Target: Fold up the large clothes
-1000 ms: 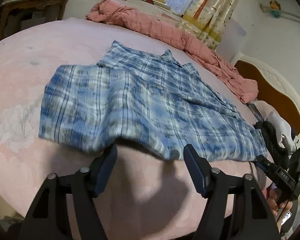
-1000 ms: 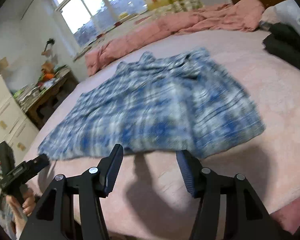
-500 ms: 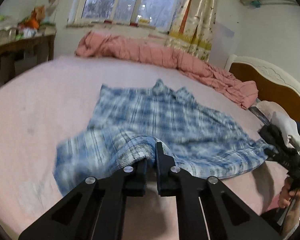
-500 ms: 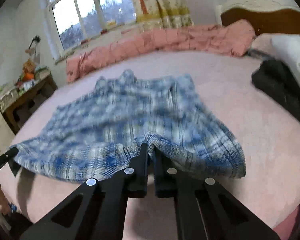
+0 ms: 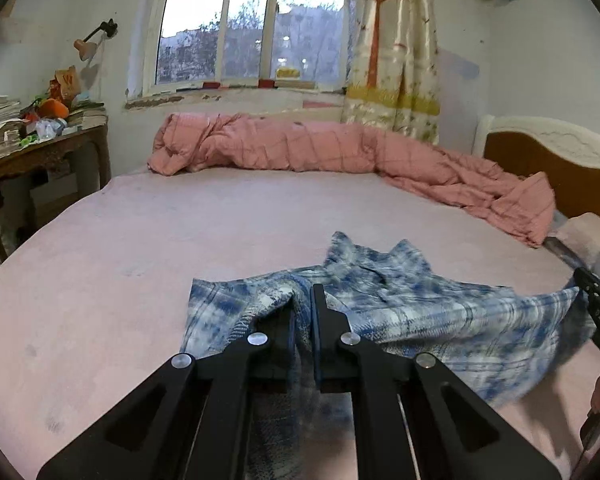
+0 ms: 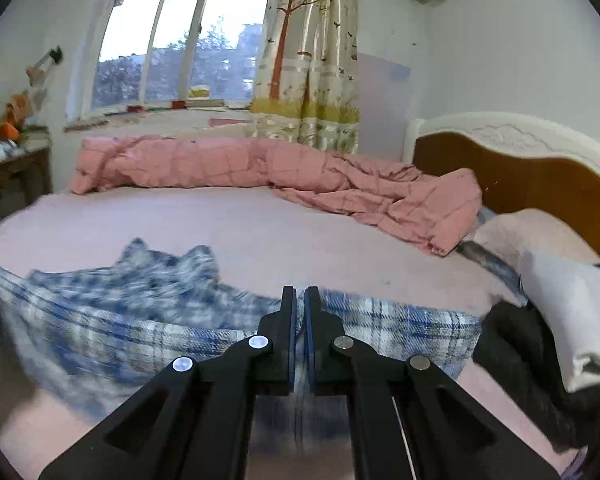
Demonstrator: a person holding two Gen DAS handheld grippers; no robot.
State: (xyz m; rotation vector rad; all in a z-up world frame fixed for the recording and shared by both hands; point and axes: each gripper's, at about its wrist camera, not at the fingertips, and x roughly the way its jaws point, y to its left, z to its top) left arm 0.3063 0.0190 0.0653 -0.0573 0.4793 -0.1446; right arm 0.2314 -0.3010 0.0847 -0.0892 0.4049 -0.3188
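Observation:
A blue and white plaid shirt [image 5: 412,304] lies on the pink bed, its collar pointing toward the window. My left gripper [image 5: 303,300] is shut on the shirt's near hem, and the cloth hangs down between its fingers. In the right wrist view the same plaid shirt [image 6: 140,316] stretches off to the left, blurred. There my right gripper [image 6: 300,300] is shut on the hem too, lifted off the bed sheet [image 6: 260,236]. The right gripper's body [image 5: 598,308] shows at the right edge of the left wrist view.
A rumpled pink quilt [image 5: 340,152] runs along the far side of the bed under the window. A wooden side table [image 5: 40,148] with clutter stands at the left. A headboard [image 6: 520,160], a white pillow [image 6: 572,304] and dark clothes [image 6: 520,344] lie at the right.
Both grippers went from open before the hem to shut on it, then rose and moved forward, lifting the shirt's near edge over the rest of it.

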